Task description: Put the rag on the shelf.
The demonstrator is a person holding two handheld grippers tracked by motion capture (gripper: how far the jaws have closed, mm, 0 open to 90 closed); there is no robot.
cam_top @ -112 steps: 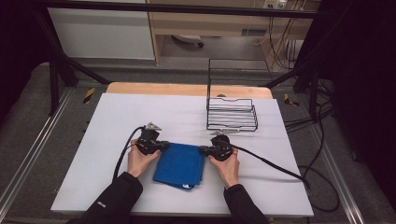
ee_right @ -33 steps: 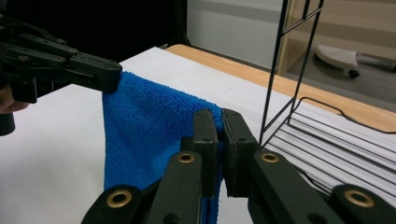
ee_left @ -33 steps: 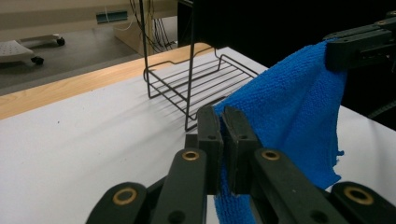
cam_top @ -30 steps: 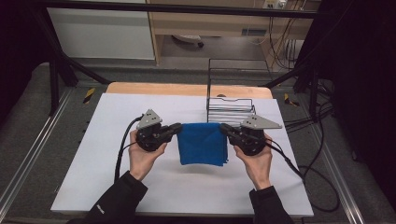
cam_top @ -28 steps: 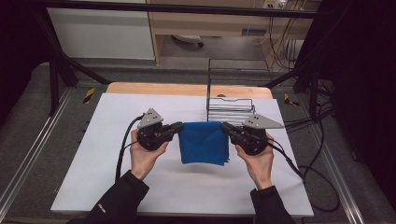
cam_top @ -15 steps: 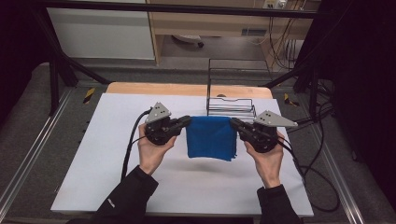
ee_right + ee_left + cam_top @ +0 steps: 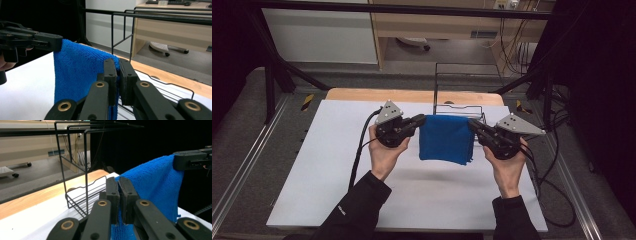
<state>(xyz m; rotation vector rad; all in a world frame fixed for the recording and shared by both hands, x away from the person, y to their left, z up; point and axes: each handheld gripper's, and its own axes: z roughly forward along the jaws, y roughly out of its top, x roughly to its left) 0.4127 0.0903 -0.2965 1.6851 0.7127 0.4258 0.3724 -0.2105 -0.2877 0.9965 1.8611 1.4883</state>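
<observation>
Since the frame a few seconds back, when it lay flat on the table under your hands, you have lifted the folded blue microfibre cloth (image 7: 446, 139) clear and carried it toward the black wire rack (image 7: 458, 95). It now hangs as a curtain between your two tools, its top edge stretched level and its lower edge clear of the white table top (image 7: 337, 175).

Your left gripper (image 7: 418, 121) has its jaws pressed together on one upper corner; in the left gripper view the cloth (image 7: 152, 185) is pinched between the pads and falls away below them. Your right gripper (image 7: 474, 127) is clamped the same way on the other upper corner, the blue pile (image 7: 80, 70) showing just past its jaws.

Holding both top corners apart keeps the fold from opening and the edge taut, which looks meant for draping it over a rack rail. The rack (image 7: 140, 30) stands just beyond the jaws, its top bars higher than the cloth's edge, so you would likely need to raise both hands evenly.
</observation>
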